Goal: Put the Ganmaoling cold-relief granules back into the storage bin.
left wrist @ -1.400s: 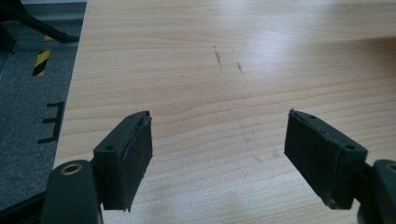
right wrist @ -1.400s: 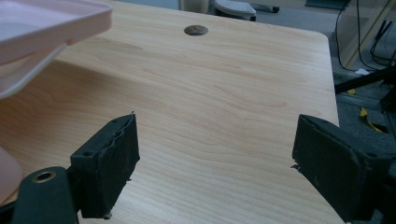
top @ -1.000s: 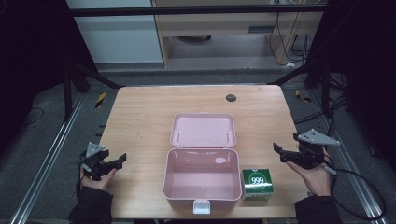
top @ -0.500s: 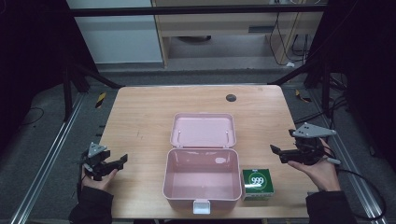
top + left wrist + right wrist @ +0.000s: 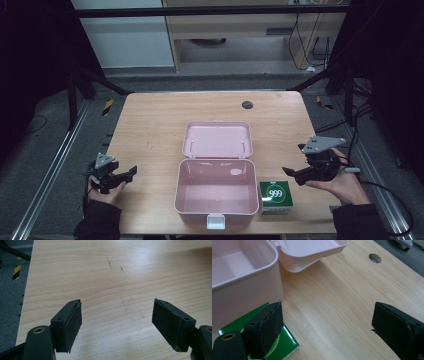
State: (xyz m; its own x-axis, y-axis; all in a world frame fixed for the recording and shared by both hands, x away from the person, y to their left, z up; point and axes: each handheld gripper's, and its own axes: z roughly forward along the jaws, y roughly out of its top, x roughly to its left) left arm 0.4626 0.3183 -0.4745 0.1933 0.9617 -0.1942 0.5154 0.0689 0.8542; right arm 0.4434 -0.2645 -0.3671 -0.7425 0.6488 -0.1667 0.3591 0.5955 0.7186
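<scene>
Your right gripper (image 5: 295, 175), jaws spread and empty, hung near the green box (image 5: 275, 196), which lay flat at the pink case's (image 5: 216, 207) 3 o'clock, long axis running 3 to 9. Likely light, stiff card: pinch its opposite sides. Your left gripper (image 5: 127, 172) waited spread at 9 o'clock.

In the right gripper view, the left jaw of the right tongs (image 5: 324, 330) covers part of the green box (image 5: 284, 343), whose print is unreadable there, and the top and left edges cut off the pink case (image 5: 242, 275). In the high view, the box's small lettering under "999" is too small to read, and the bottom edge cuts both sleeves.
</scene>
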